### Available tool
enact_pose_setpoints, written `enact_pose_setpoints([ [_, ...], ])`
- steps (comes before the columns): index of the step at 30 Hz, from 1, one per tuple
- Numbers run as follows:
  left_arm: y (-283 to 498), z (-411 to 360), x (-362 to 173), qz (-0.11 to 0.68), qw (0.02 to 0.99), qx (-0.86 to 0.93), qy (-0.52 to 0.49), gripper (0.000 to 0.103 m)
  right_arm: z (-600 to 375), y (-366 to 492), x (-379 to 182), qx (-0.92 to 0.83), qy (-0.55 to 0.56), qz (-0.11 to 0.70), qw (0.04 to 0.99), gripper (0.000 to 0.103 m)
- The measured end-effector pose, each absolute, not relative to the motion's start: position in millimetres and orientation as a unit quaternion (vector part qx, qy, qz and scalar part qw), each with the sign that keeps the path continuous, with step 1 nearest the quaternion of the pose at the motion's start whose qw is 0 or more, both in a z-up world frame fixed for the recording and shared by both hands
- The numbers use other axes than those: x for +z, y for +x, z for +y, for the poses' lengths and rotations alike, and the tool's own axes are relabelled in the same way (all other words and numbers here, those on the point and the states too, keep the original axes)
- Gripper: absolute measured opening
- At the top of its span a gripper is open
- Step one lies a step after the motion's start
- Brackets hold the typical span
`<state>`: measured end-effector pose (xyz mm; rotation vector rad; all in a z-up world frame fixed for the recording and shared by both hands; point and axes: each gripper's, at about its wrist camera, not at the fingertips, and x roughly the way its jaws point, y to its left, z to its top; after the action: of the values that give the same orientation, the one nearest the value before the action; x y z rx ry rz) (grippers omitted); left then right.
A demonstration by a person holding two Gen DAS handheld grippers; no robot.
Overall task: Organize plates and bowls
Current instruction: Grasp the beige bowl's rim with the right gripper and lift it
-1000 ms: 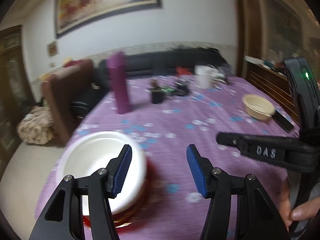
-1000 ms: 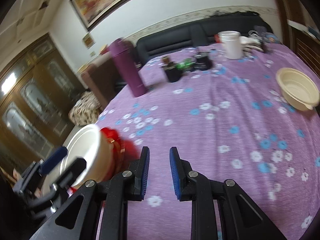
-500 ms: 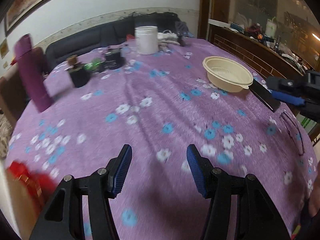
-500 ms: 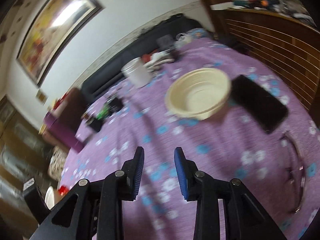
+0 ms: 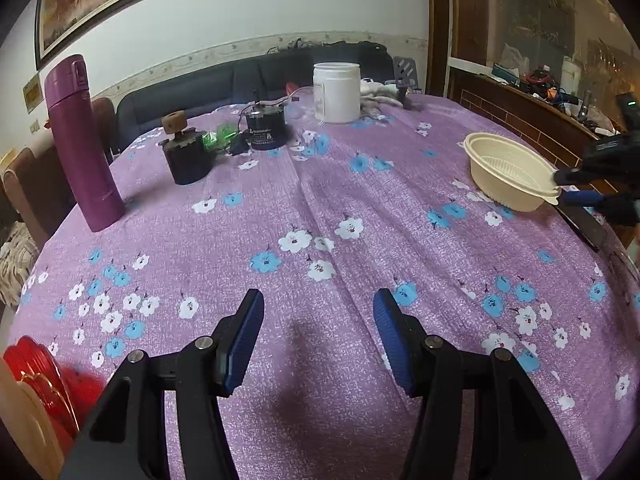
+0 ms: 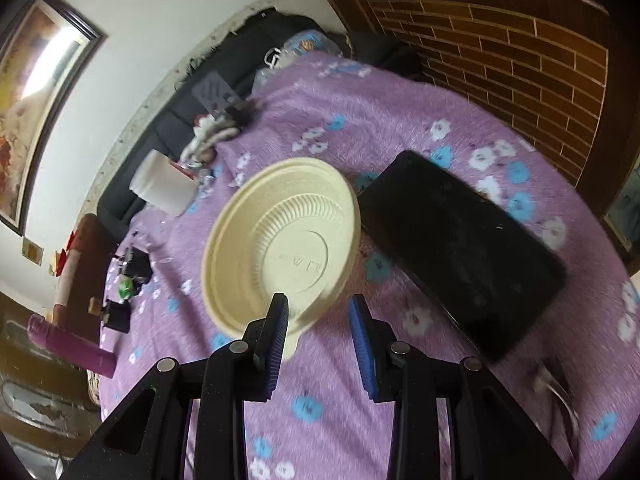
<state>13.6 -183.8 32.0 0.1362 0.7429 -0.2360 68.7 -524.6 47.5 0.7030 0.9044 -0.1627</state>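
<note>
A cream plastic bowl (image 5: 508,176) (image 6: 280,240) stands on the purple flowered tablecloth (image 5: 320,208) at the far right. My right gripper (image 6: 318,312) (image 5: 576,190) is at its near rim. The jaws stand a little apart, the rim's lip lies between them, and the pads do not press on it. My left gripper (image 5: 318,320) hangs open over bare cloth near the front edge with nothing between its fingers. A red plate (image 5: 36,376) under a white bowl (image 5: 20,436) shows at the lower left corner, mostly cut off.
A black phone (image 6: 460,256) lies right beside the cream bowl. A purple flask (image 5: 80,148), a dark pot (image 5: 186,160), a black device (image 5: 264,130) and a white jar (image 5: 336,92) stand at the back. A brick-patterned cabinet (image 6: 520,52) borders the right side.
My left gripper swung right, away from the white bowl on the red plate. My right gripper crossed the table to the cream bowl, rolled, and its jaws spread slightly.
</note>
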Motion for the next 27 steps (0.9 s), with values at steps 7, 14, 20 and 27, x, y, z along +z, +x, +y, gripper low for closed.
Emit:
enact_pose_setpoints([
  [7, 11.6, -174.1, 44.4, 0.337, 0.934, -0.102, 0.056, 0.056, -501.1, 67.4, 54.6, -0.071, 0.254, 0.414, 0.871, 0.010],
  [14, 2.1, -147.0, 71.0, 0.288, 0.953, -0.097, -0.004, 0.056, -435.1, 32.4, 88.8, 0.059, 0.184, 0.416, 0.889, 0.008],
  [20, -0.2, -131.0, 81.8, 0.262, 0.960, -0.091, -0.038, 0.057, -383.9, 4.4, 112.1, 0.181, 0.137, 0.420, 0.879, 0.008],
  [27, 3.7, -133.5, 77.1, 0.275, 0.956, -0.094, -0.033, 0.058, -354.8, -2.1, 110.8, 0.172, 0.066, 0.419, 0.889, 0.008],
])
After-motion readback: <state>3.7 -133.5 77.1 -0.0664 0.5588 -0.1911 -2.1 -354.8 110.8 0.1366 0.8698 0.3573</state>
